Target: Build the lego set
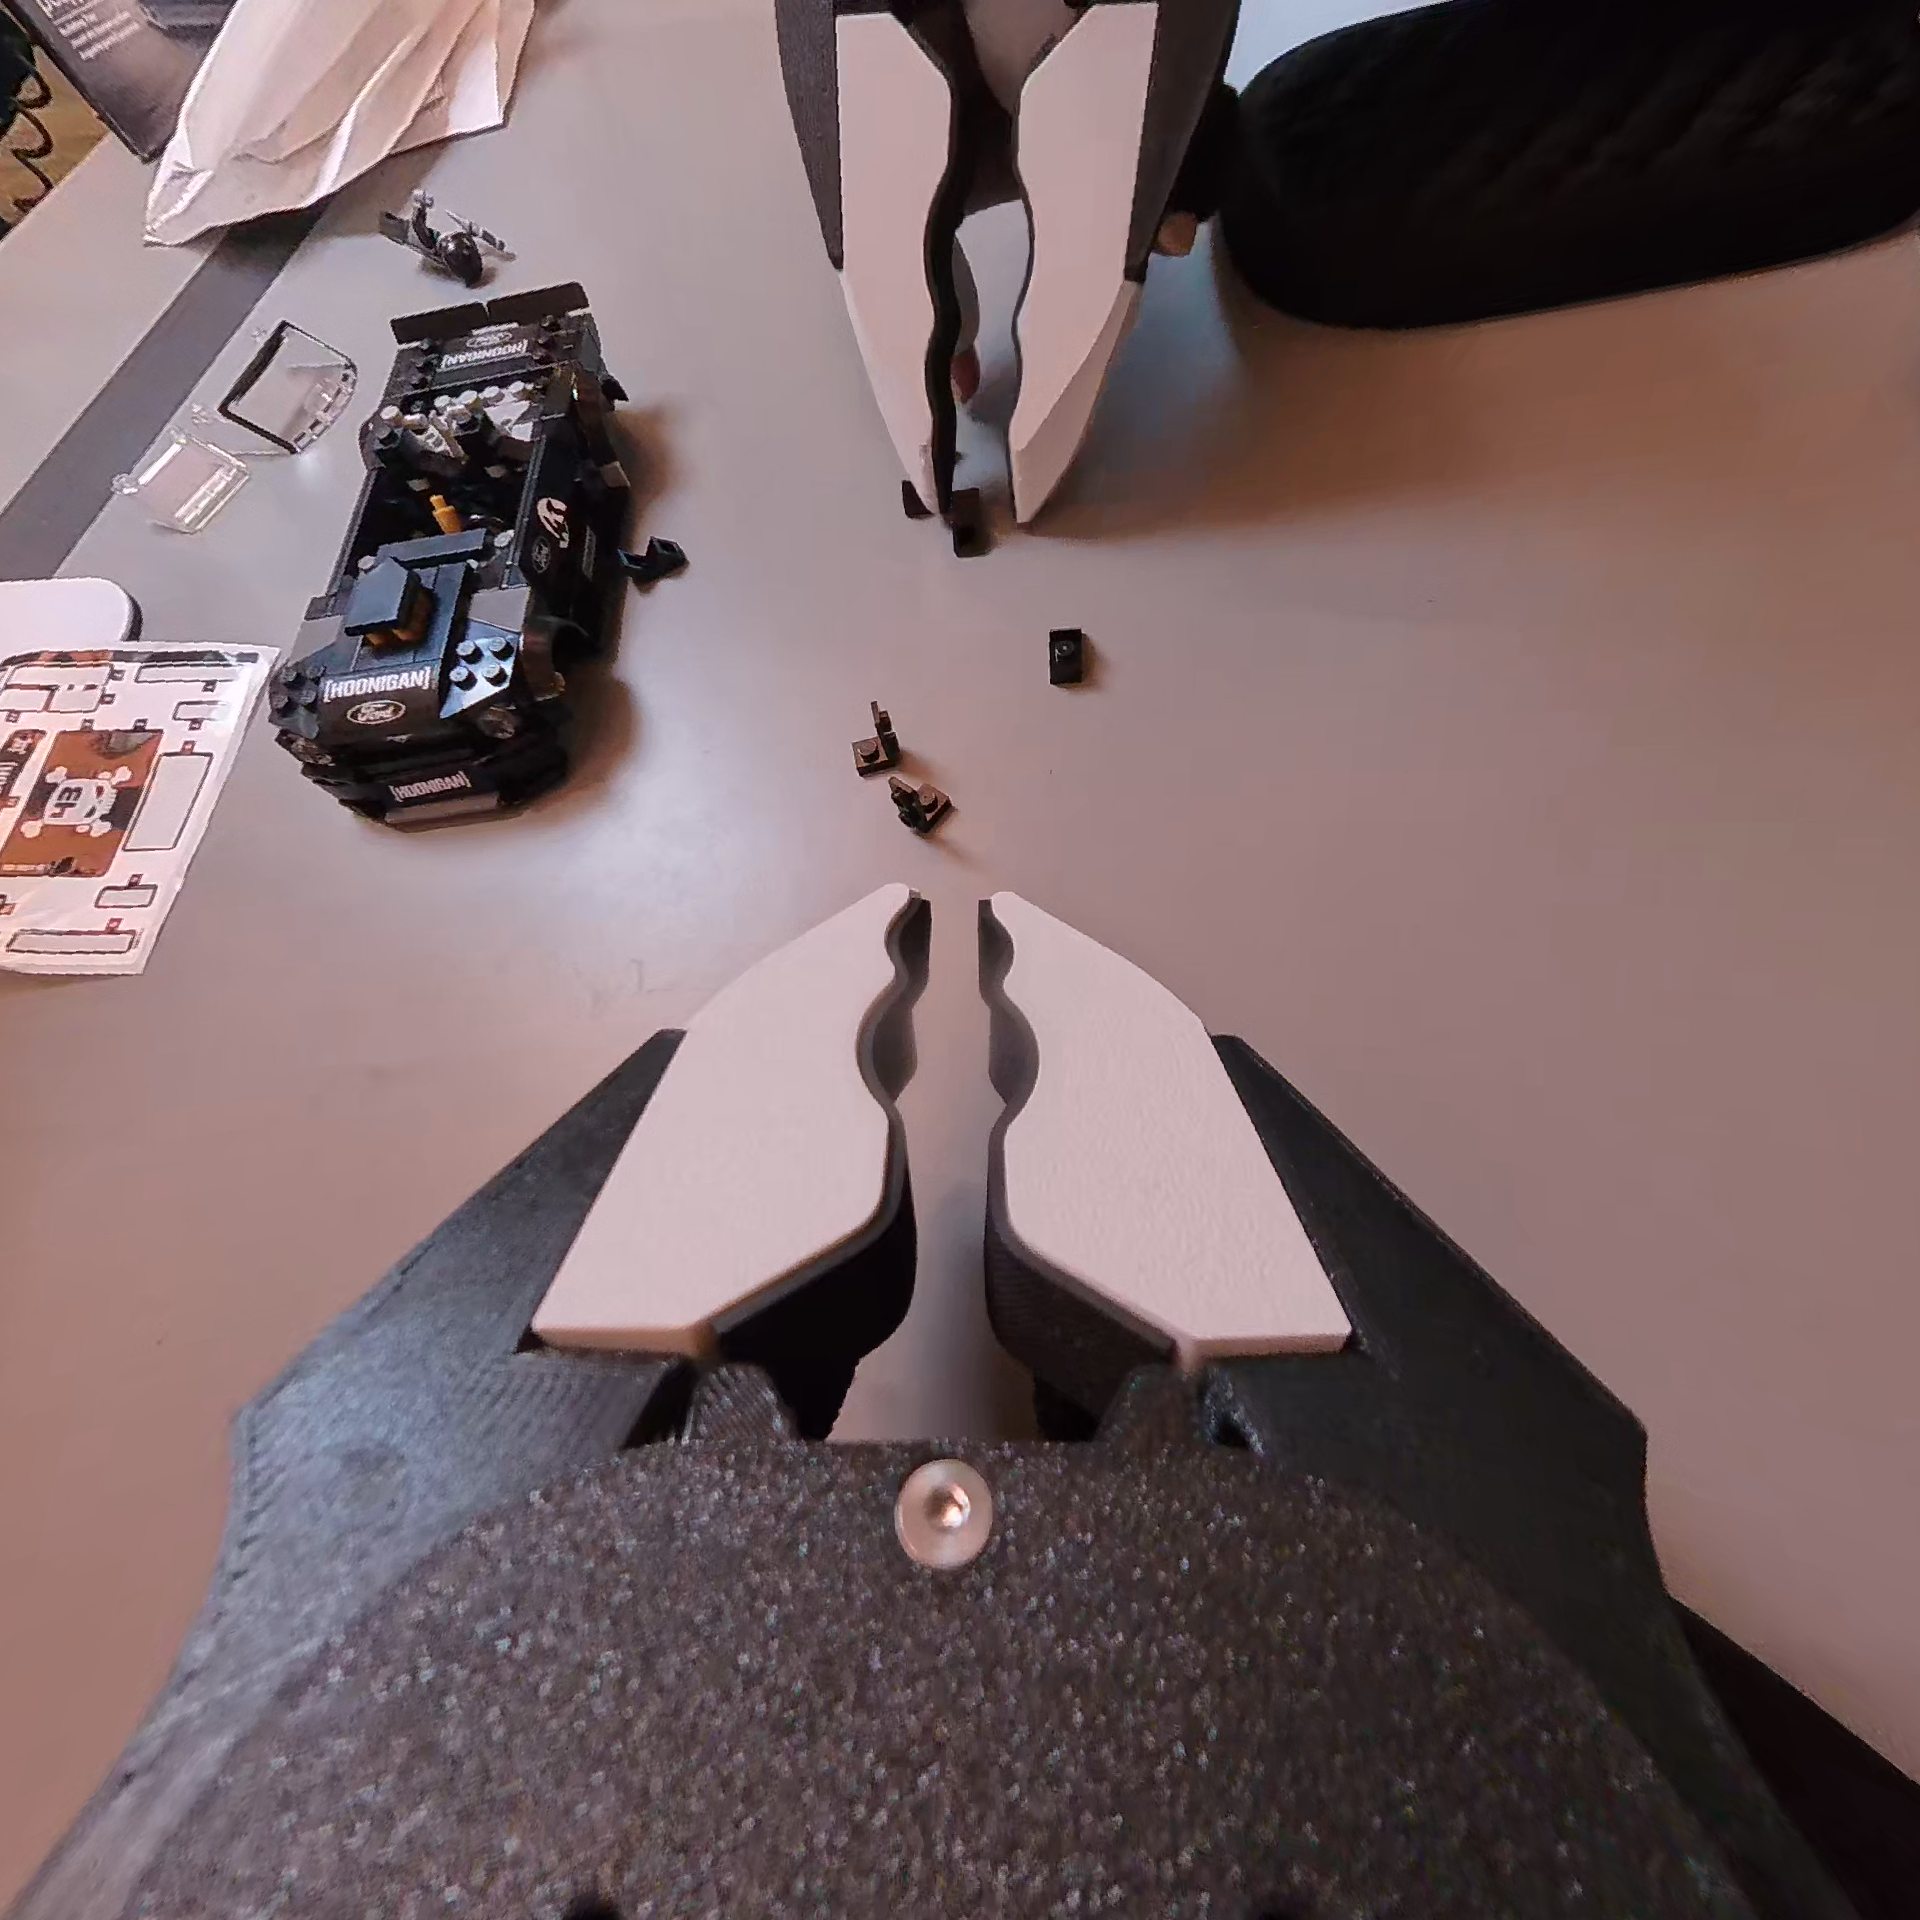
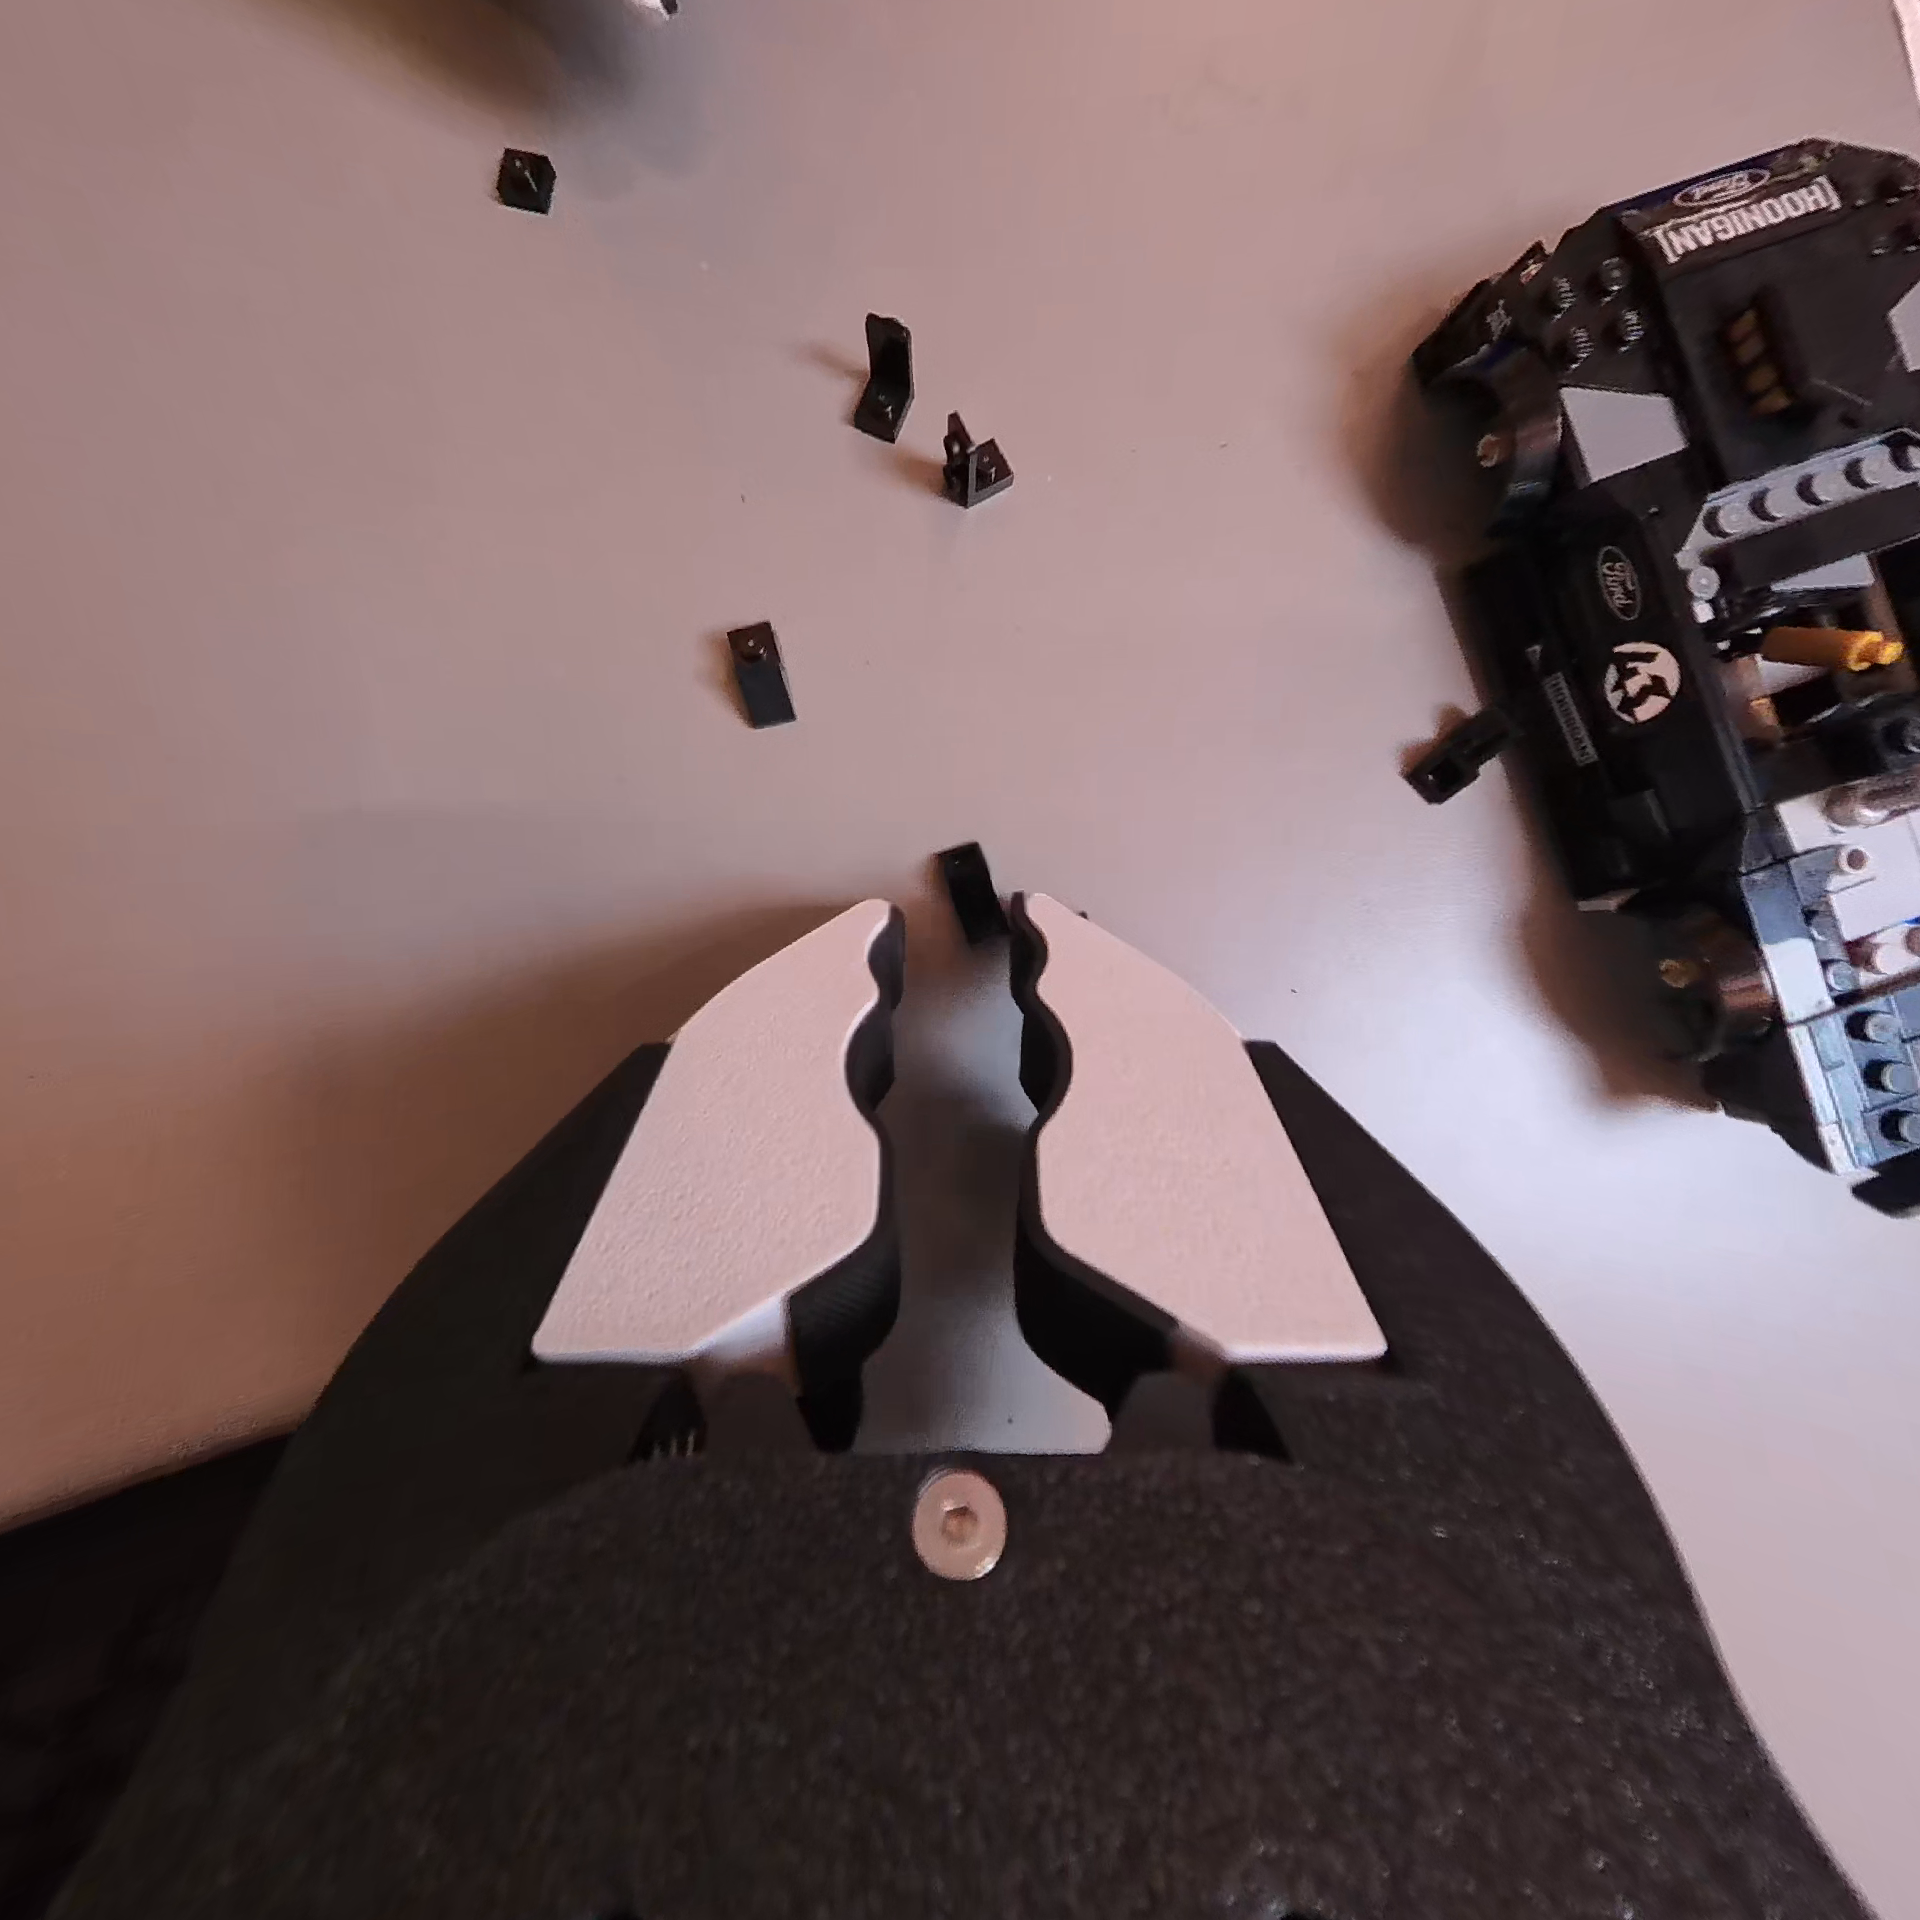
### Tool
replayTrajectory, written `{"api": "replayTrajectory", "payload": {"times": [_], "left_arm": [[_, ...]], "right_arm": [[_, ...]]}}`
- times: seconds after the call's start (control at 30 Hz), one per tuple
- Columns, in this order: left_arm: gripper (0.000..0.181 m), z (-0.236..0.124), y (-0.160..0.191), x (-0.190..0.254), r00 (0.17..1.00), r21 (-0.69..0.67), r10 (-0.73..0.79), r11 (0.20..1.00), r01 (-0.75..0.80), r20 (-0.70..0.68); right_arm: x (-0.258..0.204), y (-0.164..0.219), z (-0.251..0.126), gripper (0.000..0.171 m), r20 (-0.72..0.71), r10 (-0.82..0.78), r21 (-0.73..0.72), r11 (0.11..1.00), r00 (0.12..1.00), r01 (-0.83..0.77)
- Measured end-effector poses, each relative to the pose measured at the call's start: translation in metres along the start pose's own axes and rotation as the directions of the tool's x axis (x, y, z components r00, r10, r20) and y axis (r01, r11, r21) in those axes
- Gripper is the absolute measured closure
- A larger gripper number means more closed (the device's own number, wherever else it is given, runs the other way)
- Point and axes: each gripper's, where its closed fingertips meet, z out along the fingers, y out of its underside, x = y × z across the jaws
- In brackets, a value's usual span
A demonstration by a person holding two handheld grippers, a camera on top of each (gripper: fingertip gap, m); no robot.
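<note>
The left gripper [image 1: 953, 906] hovers over the grey table [image 1: 1455, 831], its jaws a narrow gap apart and empty. Beyond it lie small black bricks [image 1: 902, 771]. Farther off, the right gripper [image 2: 956, 914] stands slightly parted around a black piece [image 2: 971, 894] without clamping it, with the half-built black lego car [image 1: 457, 582] to the left.

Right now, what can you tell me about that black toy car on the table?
The toy car is a half-built brick model, mostly black glossy plastic with some grey and white bricks and a yellow part inside. Its roof is off, so the studs and the inside show. Stickers sit on its front, side and back. It rests flat on the grey table, apart from both grippers. A small black piece lies close against its side; whether it is attached is unclear.
</note>
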Motion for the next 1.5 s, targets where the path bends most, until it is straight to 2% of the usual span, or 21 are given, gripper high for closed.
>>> {"api": "replayTrajectory", "payload": {"times": [0.07, 0.27, 0.47, 0.9, 1.03, 1.23, 1.5], "left_arm": [[0.172, 0.000, -0.001, -0.001, 1.000, 0.008, -0.003, 1.000, 0.003, 0.004], [0.173, -0.002, -0.008, -0.002, 1.000, 0.040, -0.005, 0.999, 0.004, 0.018], [0.173, 0.001, -0.009, 0.003, 1.000, 0.036, 0.012, 0.999, -0.012, 0.009], [0.173, 0.004, -0.013, 0.006, 1.000, 0.047, 0.013, 0.999, -0.013, 0.005], [0.173, 0.007, -0.031, 0.017, 1.000, 0.107, 0.024, 0.994, -0.023, -0.012], [0.170, 0.025, -0.051, 0.050, 0.990, 0.157, 0.122, 0.981, -0.111, -0.064], [0.178, 0.035, -0.055, 0.068, 0.982, 0.165, 0.163, 0.975, -0.146, -0.097]], "right_arm": [[0.001, 0.001, 0.000, 0.163, 0.002, 0.002, -0.014, 1.000, 1.000, -0.002], [-0.009, -0.005, -0.013, 0.163, 0.012, -0.019, -0.005, 1.000, 1.000, 0.019], [-0.027, 0.008, -0.017, 0.163, 0.040, -0.035, -0.081, 0.996, 0.999, 0.039], [-0.037, 0.006, -0.013, 0.163, 0.031, -0.020, -0.040, 0.999, 0.999, 0.021], [-0.044, -0.014, -0.017, 0.163, 0.031, -0.038, 0.035, 0.999, 0.999, 0.036], [-0.061, -0.054, -0.017, 0.163, 0.077, -0.046, 0.192, 0.981, 0.996, 0.031], [-0.072, -0.070, -0.015, 0.163, 0.121, -0.054, 0.256, 0.967, 0.991, 0.021]]}}
